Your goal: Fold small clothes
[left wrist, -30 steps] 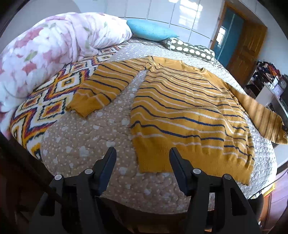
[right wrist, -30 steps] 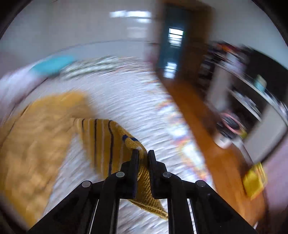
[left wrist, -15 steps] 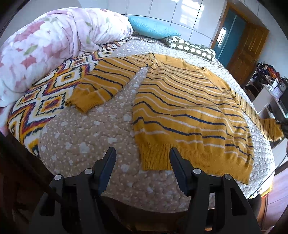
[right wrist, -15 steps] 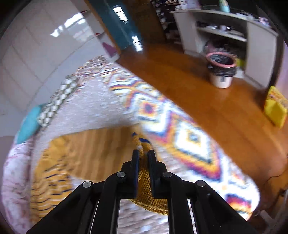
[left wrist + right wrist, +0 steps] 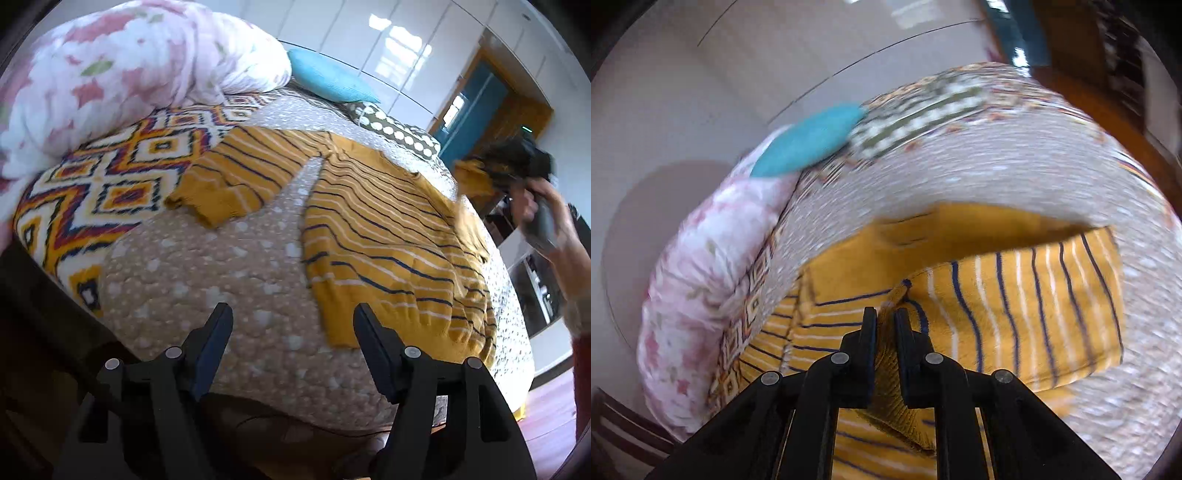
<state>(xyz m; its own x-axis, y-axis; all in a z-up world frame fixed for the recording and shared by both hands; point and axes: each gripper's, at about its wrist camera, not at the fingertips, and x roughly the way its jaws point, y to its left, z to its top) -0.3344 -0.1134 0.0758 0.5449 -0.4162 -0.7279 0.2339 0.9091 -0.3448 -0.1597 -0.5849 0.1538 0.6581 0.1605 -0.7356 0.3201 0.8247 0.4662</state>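
A mustard sweater [image 5: 384,229] with navy and white stripes lies flat on the bed, hem toward me, its left sleeve [image 5: 236,181] spread out to the left. My left gripper [image 5: 291,332] is open and empty, hovering near the bed's front edge just left of the hem. My right gripper [image 5: 885,321] is shut on the cuff of the right sleeve [image 5: 1027,295] and holds it lifted over the sweater's body. In the left wrist view the right gripper [image 5: 517,162] is seen blurred at the far right with the sleeve end raised.
A pink floral duvet [image 5: 122,74] is piled at the back left. A teal pillow [image 5: 328,79] and a dotted pillow [image 5: 399,129] lie at the head. A diamond-patterned blanket [image 5: 110,177] covers the left side. Wooden floor [image 5: 1082,99] lies beyond the bed.
My right gripper has swung the sleeve from off the bed's right side up and inward over the sweater. My left gripper shifted a little to the left and stayed open.
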